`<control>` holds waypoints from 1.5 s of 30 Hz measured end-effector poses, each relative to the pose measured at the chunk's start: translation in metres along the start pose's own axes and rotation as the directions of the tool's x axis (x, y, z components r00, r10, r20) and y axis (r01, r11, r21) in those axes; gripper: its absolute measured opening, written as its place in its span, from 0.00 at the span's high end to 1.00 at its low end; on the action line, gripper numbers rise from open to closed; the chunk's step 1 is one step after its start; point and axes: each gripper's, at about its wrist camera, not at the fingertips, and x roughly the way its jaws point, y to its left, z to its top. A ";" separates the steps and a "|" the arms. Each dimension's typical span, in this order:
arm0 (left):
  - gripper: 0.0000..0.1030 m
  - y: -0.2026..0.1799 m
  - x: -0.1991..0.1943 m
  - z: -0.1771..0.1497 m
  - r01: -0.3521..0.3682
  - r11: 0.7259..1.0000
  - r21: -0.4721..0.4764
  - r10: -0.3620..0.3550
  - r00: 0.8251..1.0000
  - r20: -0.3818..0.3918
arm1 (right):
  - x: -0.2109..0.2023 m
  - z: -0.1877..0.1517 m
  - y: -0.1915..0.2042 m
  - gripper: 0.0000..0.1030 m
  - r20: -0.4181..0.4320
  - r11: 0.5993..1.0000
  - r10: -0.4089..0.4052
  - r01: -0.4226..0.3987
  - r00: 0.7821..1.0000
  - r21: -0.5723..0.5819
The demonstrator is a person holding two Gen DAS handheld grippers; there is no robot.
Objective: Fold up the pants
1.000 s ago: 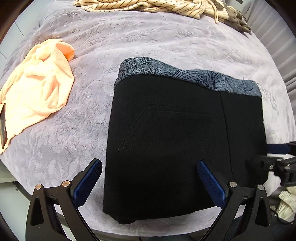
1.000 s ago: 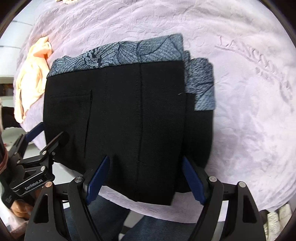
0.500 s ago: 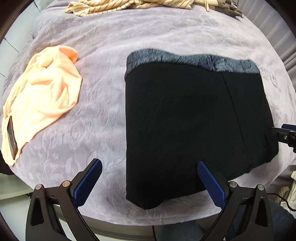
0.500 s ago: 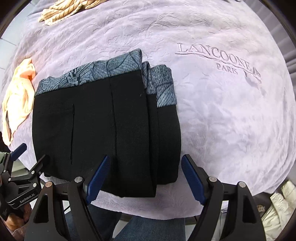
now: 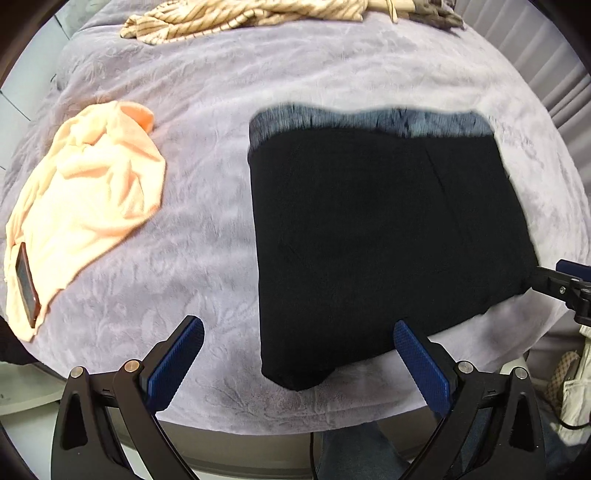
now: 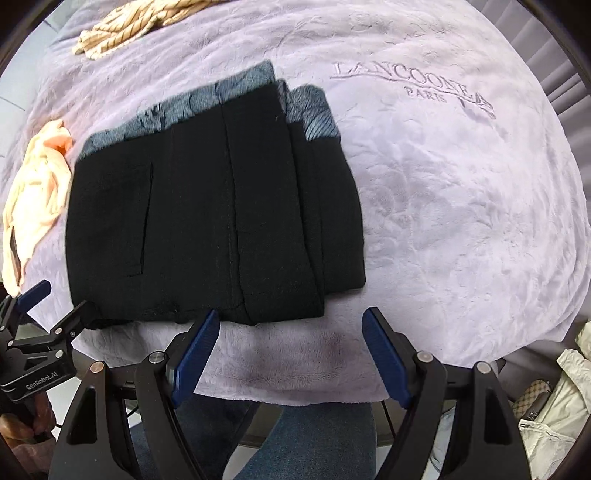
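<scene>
The black pants lie folded into a thick rectangle on the lilac bedspread, with a blue-grey patterned waistband at the far edge. They also show in the right wrist view, stacked in layers. My left gripper is open and empty, above the near edge of the bed, just short of the pants' near corner. My right gripper is open and empty, a little back from the pants' near edge. Its tip shows at the right of the left wrist view.
An orange garment lies at the left with a phone on it. A striped beige garment lies at the far edge. The bedspread carries embossed lettering at the right. Bags sit on the floor beyond the bed's right edge.
Both grippers have pulled back and up from the folded pants, which now lie free on the bed. The jaws stay open.
</scene>
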 end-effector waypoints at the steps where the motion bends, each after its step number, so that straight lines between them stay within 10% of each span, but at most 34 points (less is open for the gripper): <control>1: 0.00 0.000 -0.006 0.005 0.003 1.000 -0.008 -0.003 1.000 0.016 | -0.007 0.002 -0.005 0.20 0.015 1.000 0.004 -0.004 1.000 0.006; 13: 0.00 -0.047 -0.046 0.044 -0.045 0.995 -0.086 0.051 0.996 0.067 | -0.046 0.027 -0.016 0.20 0.087 0.993 0.116 -0.114 0.989 -0.030; 45: 0.00 -0.057 -0.051 0.032 -0.120 0.979 -0.163 0.129 0.991 0.045 | -0.052 0.027 -0.026 0.20 0.052 0.990 0.059 -0.052 0.997 -0.133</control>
